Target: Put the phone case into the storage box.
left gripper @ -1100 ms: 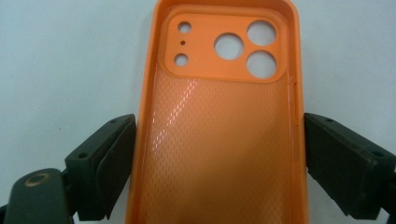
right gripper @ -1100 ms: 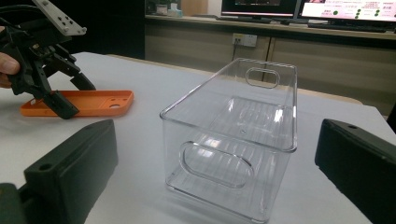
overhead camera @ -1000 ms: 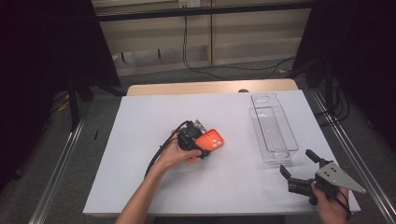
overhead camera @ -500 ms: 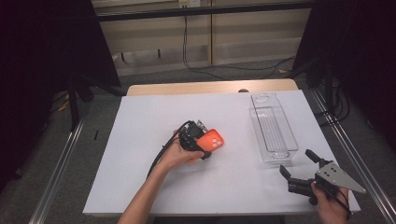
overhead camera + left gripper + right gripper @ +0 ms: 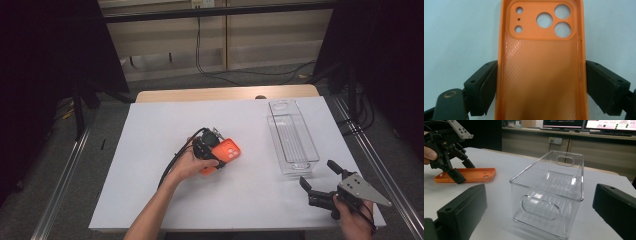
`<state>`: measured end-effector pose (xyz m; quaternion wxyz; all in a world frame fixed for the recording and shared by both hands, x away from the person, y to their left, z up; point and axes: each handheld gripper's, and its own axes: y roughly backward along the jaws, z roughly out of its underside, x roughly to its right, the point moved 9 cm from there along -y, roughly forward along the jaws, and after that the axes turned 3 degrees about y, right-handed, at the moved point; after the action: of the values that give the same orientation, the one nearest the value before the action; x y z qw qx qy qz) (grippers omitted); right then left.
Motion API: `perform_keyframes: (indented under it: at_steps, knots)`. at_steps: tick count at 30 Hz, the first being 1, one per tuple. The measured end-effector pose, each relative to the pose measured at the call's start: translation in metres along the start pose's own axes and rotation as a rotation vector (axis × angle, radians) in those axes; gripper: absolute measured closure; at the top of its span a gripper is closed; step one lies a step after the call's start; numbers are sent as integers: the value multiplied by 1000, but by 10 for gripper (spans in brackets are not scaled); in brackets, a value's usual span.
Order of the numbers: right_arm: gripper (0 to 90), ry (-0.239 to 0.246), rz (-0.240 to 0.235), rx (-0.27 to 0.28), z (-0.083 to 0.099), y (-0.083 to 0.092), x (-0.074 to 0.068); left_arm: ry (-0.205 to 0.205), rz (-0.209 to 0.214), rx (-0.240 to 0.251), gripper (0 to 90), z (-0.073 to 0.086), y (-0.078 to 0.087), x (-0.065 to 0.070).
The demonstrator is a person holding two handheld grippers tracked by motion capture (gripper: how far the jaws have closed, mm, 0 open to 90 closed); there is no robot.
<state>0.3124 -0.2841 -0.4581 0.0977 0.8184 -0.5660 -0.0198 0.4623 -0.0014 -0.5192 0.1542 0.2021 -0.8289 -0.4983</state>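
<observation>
Orange phone case (image 5: 541, 72) lies flat, long axis away from the clear bin (image 5: 292, 141) | we straddle it, left gripper (image 5: 209, 147) closing, pads not pressing | right gripper (image 5: 320, 181) open beside bin.

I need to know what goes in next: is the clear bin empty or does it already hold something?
Empty. The clear bin shows only its own ribbed floor through the walls, and the orange phone case lies on the table outside it.

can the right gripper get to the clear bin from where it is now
Probably yes. The right gripper sits just off the near end of the clear bin, jaws open and aimed at it, with bare table between. The left gripper and orange phone case lie well off to the side.
</observation>
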Motion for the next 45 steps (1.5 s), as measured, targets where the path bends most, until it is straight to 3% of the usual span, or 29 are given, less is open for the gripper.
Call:
perform_keyframes:
  at_steps: [7,14,19,27,31,44,45]
  knots:
    - [0,-4,4,6,-1,1,0,29,-13,22,164,0,1,0]
    - [0,-4,5,9,-1,1,1,53,-35,75,164,1,8,-6]
    - [0,-2,4,8,-1,1,1,77,-47,142,164,-4,16,-9]
    - [0,-1,5,11,-1,1,1,89,-55,193,164,-6,22,-8]
    - [0,-1,4,12,-1,2,1,102,-103,236,164,-7,29,-13]
    - [0,-3,4,12,-1,1,0,122,-130,310,164,-1,52,-19]
    - [0,-5,7,12,-1,1,0,122,-147,321,164,0,54,-19]
